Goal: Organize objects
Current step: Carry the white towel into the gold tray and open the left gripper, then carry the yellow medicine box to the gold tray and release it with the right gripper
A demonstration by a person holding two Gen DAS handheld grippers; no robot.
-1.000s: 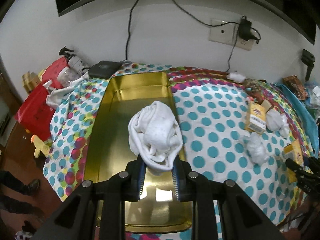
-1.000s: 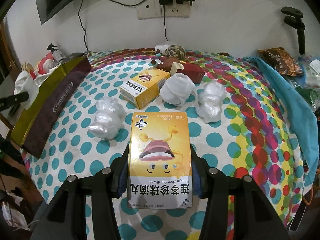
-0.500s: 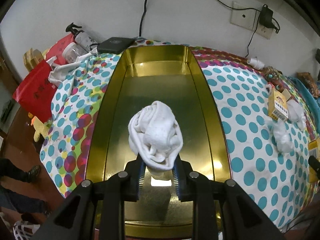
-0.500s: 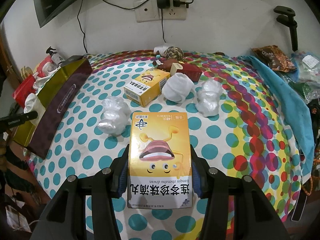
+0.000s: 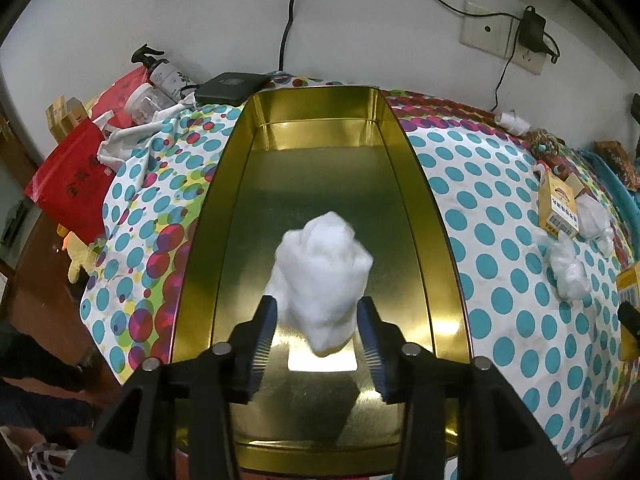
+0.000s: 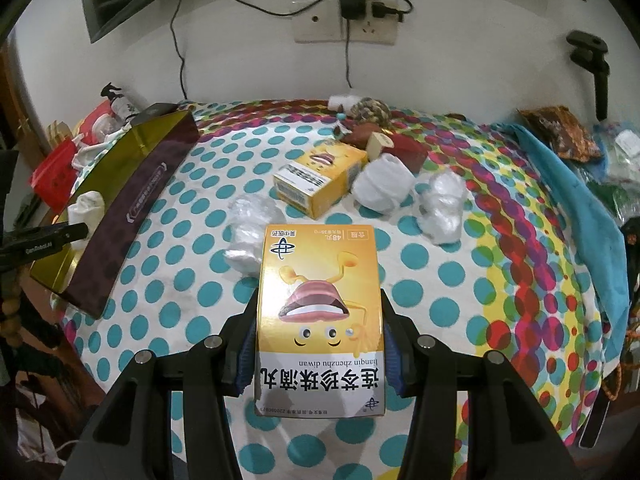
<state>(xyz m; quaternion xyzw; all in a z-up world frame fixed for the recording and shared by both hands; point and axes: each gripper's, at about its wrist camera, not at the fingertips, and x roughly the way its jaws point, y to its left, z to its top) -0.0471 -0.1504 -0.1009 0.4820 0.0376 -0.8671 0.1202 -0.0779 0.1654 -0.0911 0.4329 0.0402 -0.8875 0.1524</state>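
Note:
My left gripper (image 5: 318,322) is open over the gold tin tray (image 5: 404,152). The white rolled sock (image 5: 322,276) is blurred between the spread jaws, above the tray's floor. My right gripper (image 6: 318,340) is shut on a yellow medicine box (image 6: 320,312) and holds it above the dotted cloth. In the right wrist view the tray (image 6: 132,184) lies at the left with the sock (image 6: 86,210) and the left gripper's finger (image 6: 44,240) over it. A second yellow box (image 6: 320,180), a white sock roll (image 6: 382,186) and two crumpled plastic wads (image 6: 250,232) (image 6: 442,206) lie on the cloth.
A red bag (image 5: 72,184), a spray bottle (image 5: 162,74), a jar (image 5: 146,100) and a black device (image 5: 232,88) crowd the table's left back. A blue cloth (image 6: 576,200) and snack bags (image 6: 560,132) lie at the right. Wall socket with cables (image 6: 348,20) behind.
My left gripper's jaws have opened and let go of the sock, which drops blurred toward the tray. The left gripper moved further over the tray. The right gripper holds its box steady.

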